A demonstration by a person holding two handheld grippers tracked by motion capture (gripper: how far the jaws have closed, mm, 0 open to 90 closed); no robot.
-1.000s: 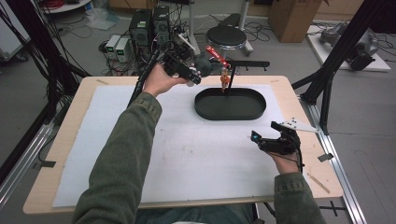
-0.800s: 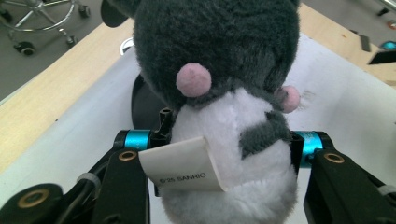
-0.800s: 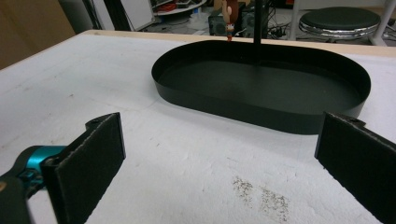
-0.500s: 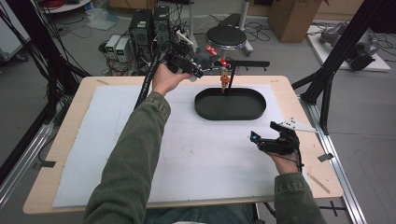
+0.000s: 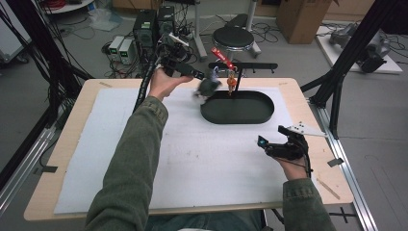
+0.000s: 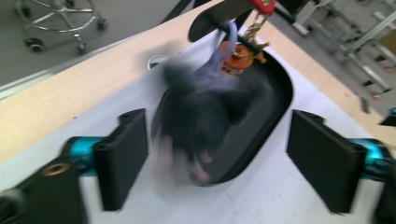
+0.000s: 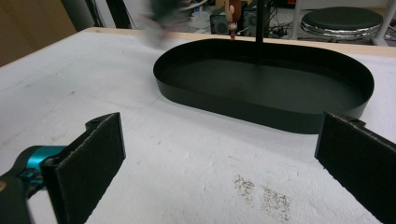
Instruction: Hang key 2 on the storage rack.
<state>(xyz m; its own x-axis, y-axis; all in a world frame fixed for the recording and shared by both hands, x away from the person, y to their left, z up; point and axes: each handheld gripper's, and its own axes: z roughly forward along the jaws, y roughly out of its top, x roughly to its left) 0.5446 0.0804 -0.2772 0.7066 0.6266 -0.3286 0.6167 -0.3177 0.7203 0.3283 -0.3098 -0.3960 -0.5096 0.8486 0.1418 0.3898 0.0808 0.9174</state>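
Left fingers: the left gripper point(image 6: 217, 161) is spreading wide; its jaws have just been opening, and the blurred grey plush toy point(image 6: 205, 116) between them is touching neither pad.
Toy: it is dropping at the near-left rim of the black oval tray point(image 5: 237, 108), seemingly half over the edge, just beside the orange figure point(image 5: 231, 83) hanging from the black stand point(image 5: 250, 66).
Right fingers: the right gripper point(image 7: 219, 163) is resting spread and empty over the counter point(image 5: 192, 159), well apart from the tray.
Risk: the toy could be tipping outward onto the counter, since it is falling at the rim rather than mid-tray; it may also knock the hanging figure.
Change: a second ago the left gripper was pinching the toy higher up; now it is lower, with the toy released.
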